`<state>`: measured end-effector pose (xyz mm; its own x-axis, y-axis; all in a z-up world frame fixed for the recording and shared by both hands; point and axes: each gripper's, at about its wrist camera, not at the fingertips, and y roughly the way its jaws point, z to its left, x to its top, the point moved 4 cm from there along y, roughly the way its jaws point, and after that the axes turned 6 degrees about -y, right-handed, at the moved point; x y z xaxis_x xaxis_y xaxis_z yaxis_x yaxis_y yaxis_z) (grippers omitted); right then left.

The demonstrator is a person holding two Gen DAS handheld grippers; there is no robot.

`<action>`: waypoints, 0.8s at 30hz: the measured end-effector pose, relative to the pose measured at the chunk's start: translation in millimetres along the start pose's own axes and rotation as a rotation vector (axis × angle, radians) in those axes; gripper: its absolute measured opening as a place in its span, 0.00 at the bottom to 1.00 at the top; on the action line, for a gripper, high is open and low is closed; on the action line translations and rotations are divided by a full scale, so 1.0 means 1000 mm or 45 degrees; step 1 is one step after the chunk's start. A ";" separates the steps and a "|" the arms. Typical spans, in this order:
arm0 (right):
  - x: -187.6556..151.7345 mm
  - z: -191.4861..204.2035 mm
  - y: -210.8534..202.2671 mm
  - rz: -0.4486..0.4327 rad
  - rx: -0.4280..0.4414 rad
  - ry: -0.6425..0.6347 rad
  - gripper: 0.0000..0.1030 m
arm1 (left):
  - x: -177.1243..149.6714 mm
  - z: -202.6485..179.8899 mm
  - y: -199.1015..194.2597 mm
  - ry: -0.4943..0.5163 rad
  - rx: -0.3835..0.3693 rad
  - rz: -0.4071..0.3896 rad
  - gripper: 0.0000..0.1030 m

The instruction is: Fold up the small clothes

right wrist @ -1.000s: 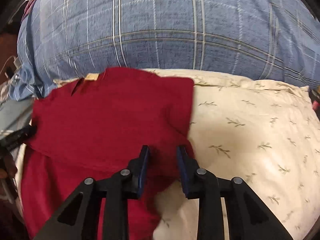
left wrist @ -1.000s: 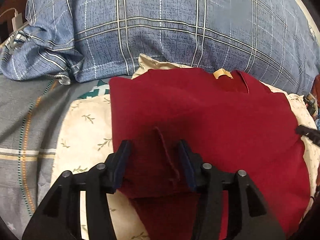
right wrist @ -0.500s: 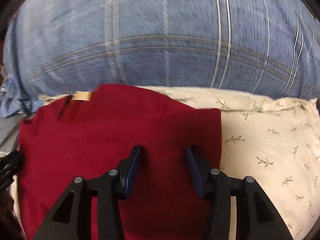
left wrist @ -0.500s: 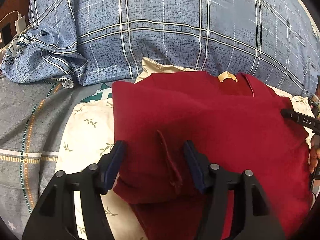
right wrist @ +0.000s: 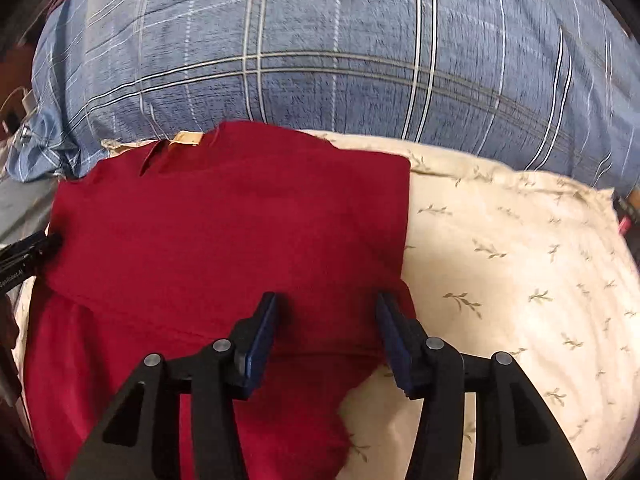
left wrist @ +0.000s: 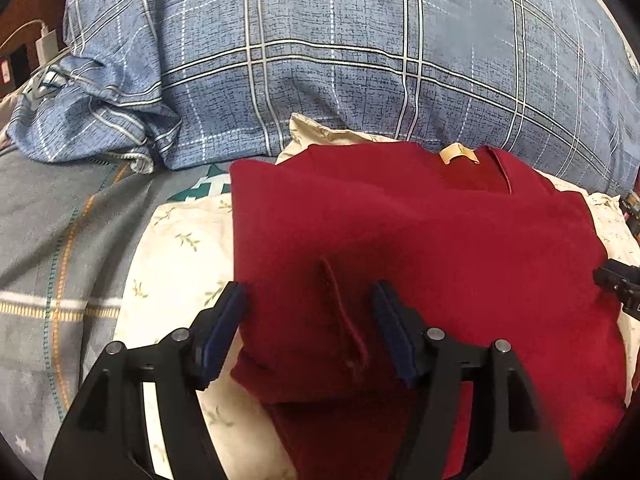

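A dark red garment lies folded on a cream leaf-print pillow; a tan neck label shows at its far edge. My left gripper is open, its jaws standing either side of the folded-in sleeve at the garment's left side. In the right wrist view the garment fills the left half, on the pillow. My right gripper is open over the garment's right near corner. The tip of each gripper shows at the edge of the other's view.
A big blue plaid pillow stands behind the garment. A grey patterned bedsheet lies to the left. A white charger and cable sit at the far left.
Both grippers have opened wider and let go of the garment. The right side of the garment now lies folded in with a straight edge.
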<state>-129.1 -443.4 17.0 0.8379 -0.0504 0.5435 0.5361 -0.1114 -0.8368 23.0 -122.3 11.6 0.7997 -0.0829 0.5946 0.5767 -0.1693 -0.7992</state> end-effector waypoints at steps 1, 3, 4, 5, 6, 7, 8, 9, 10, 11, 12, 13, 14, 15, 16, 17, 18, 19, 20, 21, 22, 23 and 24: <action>0.001 0.001 -0.007 -0.007 0.006 -0.004 0.50 | -0.002 0.001 -0.005 -0.006 -0.003 0.003 0.64; -0.002 0.001 -0.022 -0.039 0.038 0.012 0.54 | -0.006 0.002 -0.013 -0.004 -0.003 0.010 0.64; -0.007 -0.002 -0.030 -0.045 0.050 0.032 0.59 | -0.008 0.003 -0.018 -0.003 -0.004 0.011 0.64; -0.012 -0.003 -0.035 -0.045 0.069 0.050 0.61 | -0.012 0.004 -0.025 -0.004 -0.009 0.008 0.64; -0.017 -0.004 -0.040 -0.042 0.088 0.061 0.61 | -0.016 0.004 -0.030 -0.004 -0.016 0.007 0.64; -0.027 -0.005 -0.046 -0.028 0.121 0.071 0.61 | -0.021 0.005 -0.037 -0.004 -0.027 0.009 0.66; -0.034 -0.006 -0.052 -0.015 0.144 0.074 0.62 | -0.028 0.006 -0.044 -0.005 -0.041 0.021 0.68; -0.041 -0.008 -0.056 -0.002 0.163 0.077 0.63 | -0.035 0.008 -0.049 -0.009 -0.056 0.032 0.69; -0.052 -0.010 -0.064 0.009 0.177 0.083 0.65 | -0.046 0.010 -0.056 -0.014 -0.085 0.052 0.69; -0.061 -0.012 -0.070 0.015 0.187 0.086 0.66 | -0.054 0.010 -0.061 -0.016 -0.103 0.068 0.69; -0.072 -0.014 -0.076 0.025 0.209 0.090 0.66 | -0.064 0.011 -0.065 -0.016 -0.117 0.088 0.69; -0.081 -0.014 -0.081 0.033 0.232 0.098 0.67 | -0.075 0.012 -0.070 -0.011 -0.126 0.109 0.69; -0.089 -0.015 -0.086 0.041 0.255 0.112 0.67 | -0.083 0.013 -0.074 -0.007 -0.132 0.119 0.69; -0.097 -0.014 -0.087 0.050 0.277 0.131 0.67 | -0.091 0.014 -0.078 -0.009 -0.138 0.127 0.69; -0.105 -0.015 -0.089 0.062 0.301 0.153 0.67 | -0.101 0.016 -0.083 -0.016 -0.143 0.141 0.69; -0.112 -0.014 -0.090 0.071 0.313 0.162 0.67 | -0.108 0.018 -0.086 -0.023 -0.151 0.156 0.69; -0.119 -0.014 -0.090 0.082 0.316 0.164 0.67 | -0.113 0.020 -0.088 -0.030 -0.162 0.170 0.69; -0.122 -0.012 -0.089 0.088 0.312 0.168 0.67 | -0.121 0.023 -0.092 -0.039 -0.174 0.182 0.69; -0.125 -0.011 -0.089 0.094 0.312 0.176 0.67 | -0.128 0.027 -0.097 -0.051 -0.179 0.191 0.69; -0.129 -0.010 -0.089 0.099 0.324 0.190 0.67 | -0.133 0.028 -0.101 -0.060 -0.180 0.197 0.69; -0.133 -0.009 -0.089 0.111 0.345 0.205 0.68 | -0.141 0.031 -0.105 -0.068 -0.190 0.208 0.69; -0.136 -0.007 -0.088 0.125 0.359 0.209 0.68 | -0.147 0.032 -0.108 -0.067 -0.200 0.219 0.69; -0.138 -0.006 -0.088 0.138 0.368 0.202 0.68 | -0.154 0.034 -0.112 -0.058 -0.207 0.236 0.69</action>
<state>-292.9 -432.7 15.8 0.8772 -0.2030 0.4351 0.4710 0.1876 -0.8619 -158.8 -57.8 6.4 0.8982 -0.0834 0.4317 0.3880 -0.3112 -0.8675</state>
